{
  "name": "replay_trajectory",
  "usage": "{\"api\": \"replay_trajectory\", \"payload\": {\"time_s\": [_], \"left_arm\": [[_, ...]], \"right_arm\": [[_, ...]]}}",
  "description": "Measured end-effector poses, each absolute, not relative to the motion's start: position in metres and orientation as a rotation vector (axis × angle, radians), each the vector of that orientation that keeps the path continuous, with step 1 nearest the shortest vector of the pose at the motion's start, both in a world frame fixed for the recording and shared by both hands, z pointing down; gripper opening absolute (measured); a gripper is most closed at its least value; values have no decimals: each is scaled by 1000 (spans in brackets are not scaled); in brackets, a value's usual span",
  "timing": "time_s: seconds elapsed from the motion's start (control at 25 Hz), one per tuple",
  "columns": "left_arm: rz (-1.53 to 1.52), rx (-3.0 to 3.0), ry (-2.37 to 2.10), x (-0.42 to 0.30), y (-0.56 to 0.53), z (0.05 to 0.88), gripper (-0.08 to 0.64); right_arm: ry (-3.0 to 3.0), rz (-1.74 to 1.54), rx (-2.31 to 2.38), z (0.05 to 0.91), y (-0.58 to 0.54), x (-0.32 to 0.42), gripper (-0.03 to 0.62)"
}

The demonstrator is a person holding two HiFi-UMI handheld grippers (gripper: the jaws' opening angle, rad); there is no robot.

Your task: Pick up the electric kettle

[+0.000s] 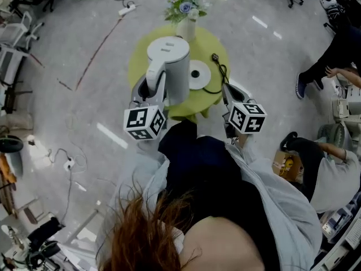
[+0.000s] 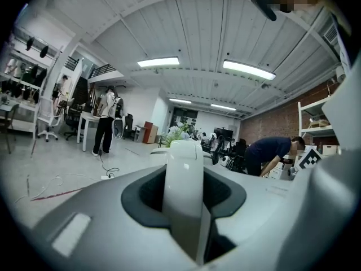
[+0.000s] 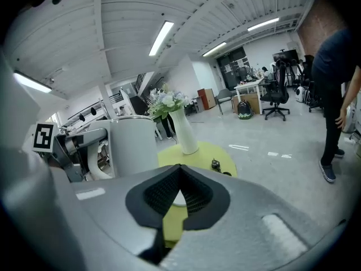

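The white and grey electric kettle (image 1: pixel 171 65) is upright over the left part of the round yellow-green table (image 1: pixel 213 52), off its round white base (image 1: pixel 199 74), which lies to its right. My left gripper (image 1: pixel 151 90) is shut on the kettle's handle (image 2: pixel 183 191), which fills the space between the jaws in the left gripper view. My right gripper (image 1: pixel 228 96) hovers at the table's right edge, its tips (image 3: pixel 179 167) together with nothing between them. From the right gripper view the kettle (image 3: pixel 133 145) stands to the left, with the left gripper (image 3: pixel 73 145) behind it.
A white vase of flowers (image 1: pixel 186 13) stands at the table's far edge, and a black cord with a plug (image 1: pixel 219 66) lies on its right side. A power strip and cables (image 1: pixel 127 8) run over the floor. People and office chairs (image 1: pixel 333 66) are at the right.
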State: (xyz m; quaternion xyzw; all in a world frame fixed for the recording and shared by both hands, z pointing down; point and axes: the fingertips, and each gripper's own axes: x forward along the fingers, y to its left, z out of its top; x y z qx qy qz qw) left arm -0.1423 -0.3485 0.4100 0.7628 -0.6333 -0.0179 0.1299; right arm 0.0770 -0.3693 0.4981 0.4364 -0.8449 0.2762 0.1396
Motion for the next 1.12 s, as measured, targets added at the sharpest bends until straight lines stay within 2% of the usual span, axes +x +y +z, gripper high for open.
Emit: {"api": "replay_trajectory", "payload": {"time_s": [0.64,1.12], "left_arm": [[-90,1904,-2196,-238,-263,402,158],[-116,1681,-2337,-270,-211,411,158]], "right_arm": [[-2534,739,1015,492,-370,13,2],[-2594,644,844,487,-369,-30,2]]}}
